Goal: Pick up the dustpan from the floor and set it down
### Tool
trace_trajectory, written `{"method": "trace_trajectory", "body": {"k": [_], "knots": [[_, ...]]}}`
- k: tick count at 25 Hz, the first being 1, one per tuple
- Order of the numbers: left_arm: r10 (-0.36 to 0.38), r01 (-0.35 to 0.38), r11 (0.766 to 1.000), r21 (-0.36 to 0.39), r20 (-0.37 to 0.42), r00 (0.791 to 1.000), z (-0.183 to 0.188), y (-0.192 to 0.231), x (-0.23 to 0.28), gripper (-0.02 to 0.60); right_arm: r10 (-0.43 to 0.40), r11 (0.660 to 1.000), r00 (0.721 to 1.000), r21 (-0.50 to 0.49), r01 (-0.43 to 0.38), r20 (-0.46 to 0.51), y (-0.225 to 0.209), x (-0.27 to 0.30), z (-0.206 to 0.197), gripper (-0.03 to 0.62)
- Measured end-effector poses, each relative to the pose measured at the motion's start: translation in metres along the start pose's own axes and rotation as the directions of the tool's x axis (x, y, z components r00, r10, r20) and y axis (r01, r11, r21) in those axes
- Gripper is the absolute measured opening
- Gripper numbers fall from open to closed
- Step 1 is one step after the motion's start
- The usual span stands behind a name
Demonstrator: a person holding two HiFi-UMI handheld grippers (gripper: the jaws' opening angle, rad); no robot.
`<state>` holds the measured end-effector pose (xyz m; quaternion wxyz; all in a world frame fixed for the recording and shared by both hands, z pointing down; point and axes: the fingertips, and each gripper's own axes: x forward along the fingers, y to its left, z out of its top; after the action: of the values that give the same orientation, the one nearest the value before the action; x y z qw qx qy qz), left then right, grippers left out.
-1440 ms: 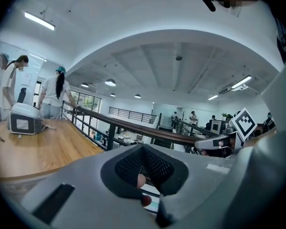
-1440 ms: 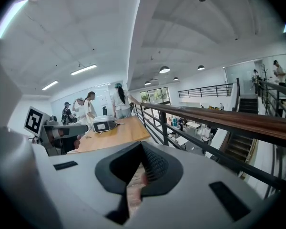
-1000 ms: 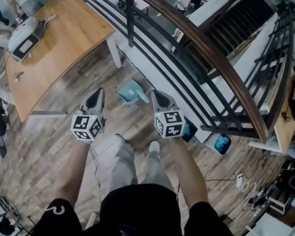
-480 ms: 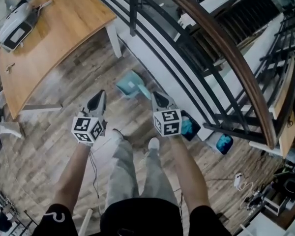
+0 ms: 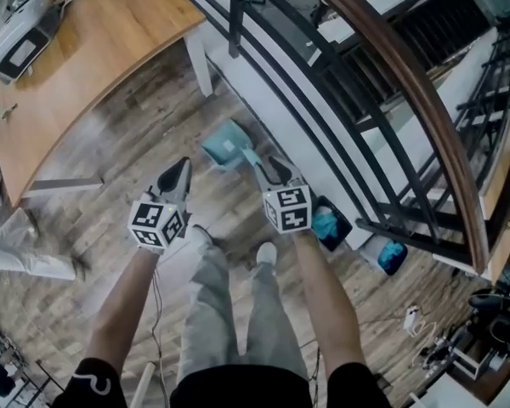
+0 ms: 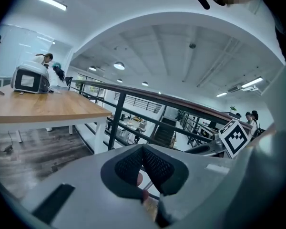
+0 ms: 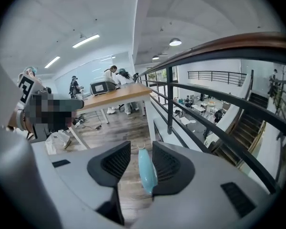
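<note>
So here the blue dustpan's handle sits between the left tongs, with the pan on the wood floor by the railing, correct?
No, it's the right tongs: the right gripper view shows the dustpan's handle between their jaws, which have just been opening. The pan is on the wood floor by the railing.

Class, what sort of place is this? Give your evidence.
Probably an open-plan office mezzanine: a pale wooden-topped table, a black metal railing with brown wooden handrail, and a dark staircase beyond it.
</note>
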<state>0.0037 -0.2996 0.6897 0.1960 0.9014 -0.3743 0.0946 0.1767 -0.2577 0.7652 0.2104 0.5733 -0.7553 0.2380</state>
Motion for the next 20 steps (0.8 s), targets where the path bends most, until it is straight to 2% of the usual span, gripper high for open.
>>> {"method": "trace_trajectory", "body": {"k": [5,9,20], "knots": [[0.008,-0.008,1.000,-0.011,-0.002,1.000,-0.012,0.008,0.010,-0.003,0.032,0.996,0.998,-0.079,-0.035,-0.047,0.005,0.033,-0.014,0.198],[0.020,-0.020,1.000,-0.023,-0.010,1.000,-0.024,0.016,0.012,-0.003,0.063,0.995,0.993,-0.076,-0.071,-0.100,0.008,0.055,-0.028,0.237],[0.042,-0.042,0.999,0.018,-0.038,0.998,-0.044,0.026,0.004,-0.003,0.066,0.988,0.977,-0.123,-0.092,-0.202,0.001,0.096,-0.056,0.256]]}}
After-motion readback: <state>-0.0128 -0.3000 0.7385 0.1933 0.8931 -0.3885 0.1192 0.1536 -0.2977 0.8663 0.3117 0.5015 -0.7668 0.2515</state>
